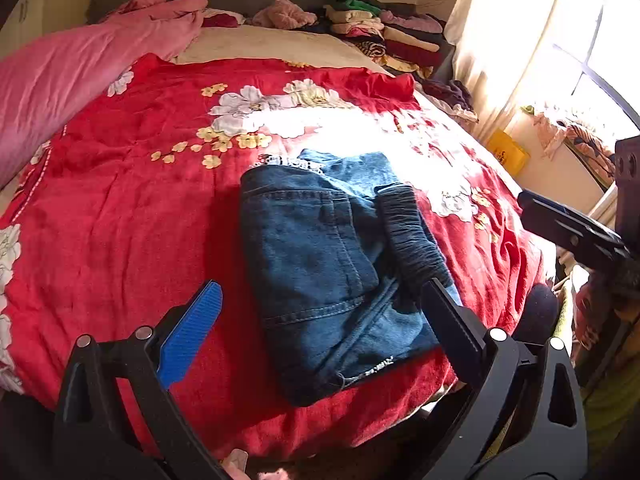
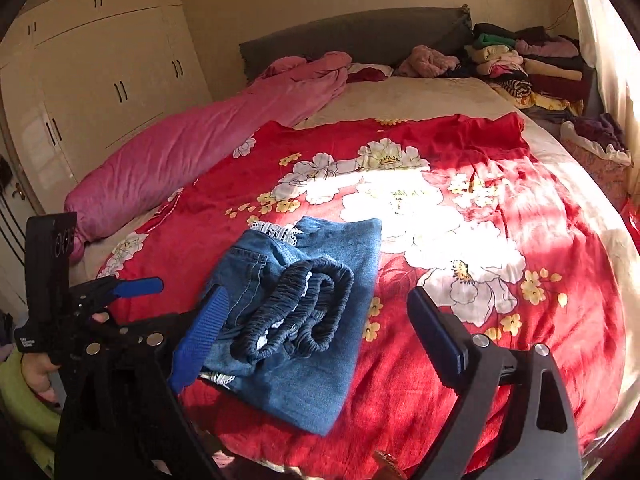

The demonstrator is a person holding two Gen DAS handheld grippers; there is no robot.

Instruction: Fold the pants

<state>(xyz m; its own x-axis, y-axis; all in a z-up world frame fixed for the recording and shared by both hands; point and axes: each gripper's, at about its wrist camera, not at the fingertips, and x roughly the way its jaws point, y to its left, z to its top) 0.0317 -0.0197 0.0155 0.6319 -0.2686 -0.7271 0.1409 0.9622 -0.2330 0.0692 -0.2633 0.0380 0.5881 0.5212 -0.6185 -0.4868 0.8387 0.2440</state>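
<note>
- Folded blue jeans (image 1: pixel 324 272) lie in a compact bundle on a red flowered blanket (image 1: pixel 120 208), near the bed's foot edge, the gathered dark waistband (image 2: pixel 296 312) on top.
- The left gripper (image 1: pixel 320 316) hovers above the bundle's near end with its jaws spread wide, one finger on either side of the denim, gripping nothing.
- The right gripper (image 2: pixel 320 340) hangs over the waistband side with its jaws likewise wide apart and holding nothing; its blue finger (image 2: pixel 200 344) shows in front of the jeans' left edge.
- Broad bare blanket stretches left of and beyond the jeans, part of it washed out by sunlight.
- A pink quilt (image 2: pixel 192 148) lines the left side of the bed, well apart from the jeans.
- Stacked clothes (image 2: pixel 520 68) crowd the far right corner by the headboard (image 2: pixel 352 36).
- A curtained window (image 1: pixel 560 40) borders the right side; a wardrobe (image 2: pixel 100 80) stands on the left.
</note>
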